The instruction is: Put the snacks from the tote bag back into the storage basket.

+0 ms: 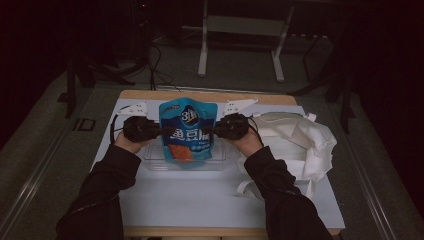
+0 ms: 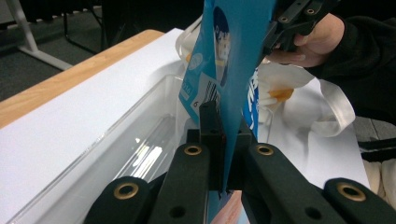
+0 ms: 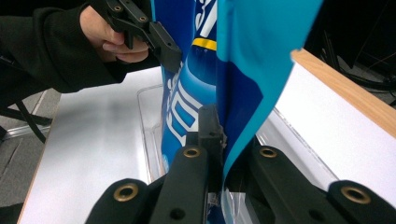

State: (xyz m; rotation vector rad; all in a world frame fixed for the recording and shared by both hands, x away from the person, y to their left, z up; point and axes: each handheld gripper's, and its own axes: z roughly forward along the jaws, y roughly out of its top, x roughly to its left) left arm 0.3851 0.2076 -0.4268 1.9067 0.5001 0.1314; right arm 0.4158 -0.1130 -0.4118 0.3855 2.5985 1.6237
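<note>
A blue snack bag with white lettering and an orange picture stands upright over a clear plastic tray in the high view. My left gripper is shut on the bag's left edge, and my right gripper is shut on its right edge. The left gripper view looks along the jaws clamped on the blue bag, with the clear tray below and the other gripper beyond. In the right gripper view the bag is pinched between the jaws above the tray, and the other gripper holds the far edge.
A crumpled white cloth bag lies on the right part of the white table top. The table's wooden edge runs along the back. A metal stand is on the dark floor behind the table.
</note>
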